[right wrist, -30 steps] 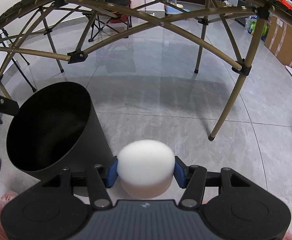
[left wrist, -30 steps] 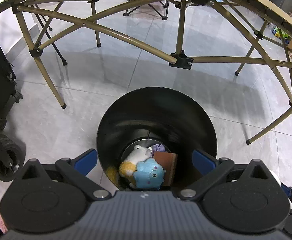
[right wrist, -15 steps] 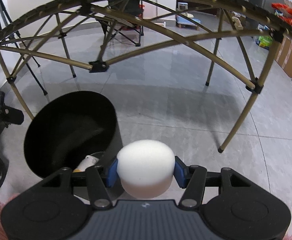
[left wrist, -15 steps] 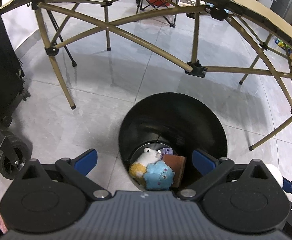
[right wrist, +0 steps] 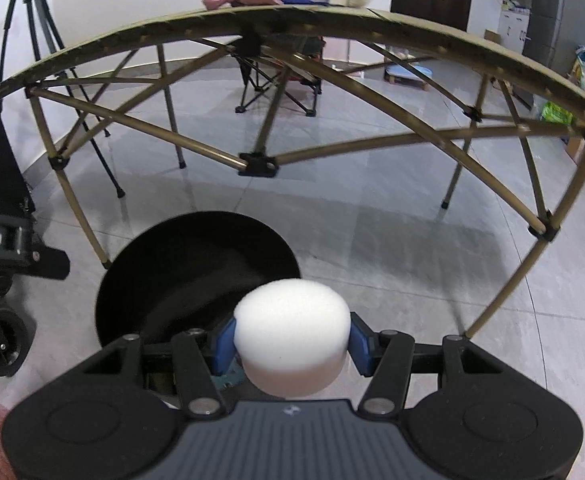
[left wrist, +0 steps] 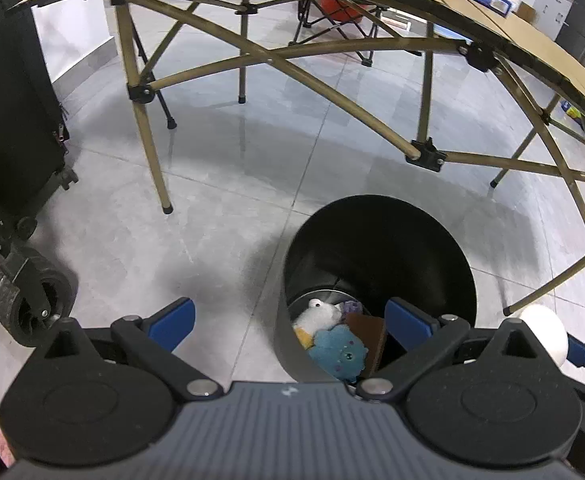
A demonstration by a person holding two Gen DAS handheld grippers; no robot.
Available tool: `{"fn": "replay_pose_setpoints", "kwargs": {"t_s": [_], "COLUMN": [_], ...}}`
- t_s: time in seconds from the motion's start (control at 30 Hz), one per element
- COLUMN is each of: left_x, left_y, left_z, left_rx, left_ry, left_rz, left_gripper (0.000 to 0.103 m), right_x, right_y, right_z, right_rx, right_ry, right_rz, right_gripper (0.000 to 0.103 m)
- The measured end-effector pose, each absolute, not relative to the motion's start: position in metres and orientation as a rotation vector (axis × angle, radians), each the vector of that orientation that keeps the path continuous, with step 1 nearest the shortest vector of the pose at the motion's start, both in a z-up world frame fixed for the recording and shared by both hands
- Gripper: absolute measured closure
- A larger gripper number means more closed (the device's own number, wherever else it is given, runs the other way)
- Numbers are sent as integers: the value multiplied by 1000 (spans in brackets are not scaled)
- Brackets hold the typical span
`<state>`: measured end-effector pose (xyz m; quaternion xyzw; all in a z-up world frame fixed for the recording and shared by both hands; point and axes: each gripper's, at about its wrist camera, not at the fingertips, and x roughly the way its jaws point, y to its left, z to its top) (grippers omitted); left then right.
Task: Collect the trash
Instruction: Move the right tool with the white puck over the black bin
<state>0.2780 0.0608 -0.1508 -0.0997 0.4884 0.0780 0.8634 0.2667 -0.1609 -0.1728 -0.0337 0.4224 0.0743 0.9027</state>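
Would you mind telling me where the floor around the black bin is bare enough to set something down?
Bare tile lies left of the black bin, between it and the wheeled cart, and beyond it under the folding table. The bin's bottom is crowded with plush toys.

From my seat, both views have swung relative to the black bin. In the left wrist view the bin has slid from dead centre between the blue fingers to the right, so its mouth now sits against the right finger and the left finger is over bare floor beside the bin. The white foam puck has come into sight just right of the bin. In the right wrist view the bin has moved from far left to nearly under the right gripper, the puck now overlapping its rim. The folding table top has come into view beyond the bin.
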Motion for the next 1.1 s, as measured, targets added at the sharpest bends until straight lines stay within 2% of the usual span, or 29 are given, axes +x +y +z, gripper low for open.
{"fn": "replay_pose_setpoints", "kwargs": {"t_s": [0.4,1.1], "left_x": [267,255], "left_y": [98,136], "left_z": [-156,-167], "left_rx": [-245,-276], "left_ry": [1030,1057], "left_rz": [226,288], "left_gripper": [0,0], "right_x": [279,318], "right_y": [-123,-72], "right_z": [-168,-187], "right_rx": [-111,-135], "right_ry": [872,980], "right_rz": [203,239], "right_gripper": [48,48]}}
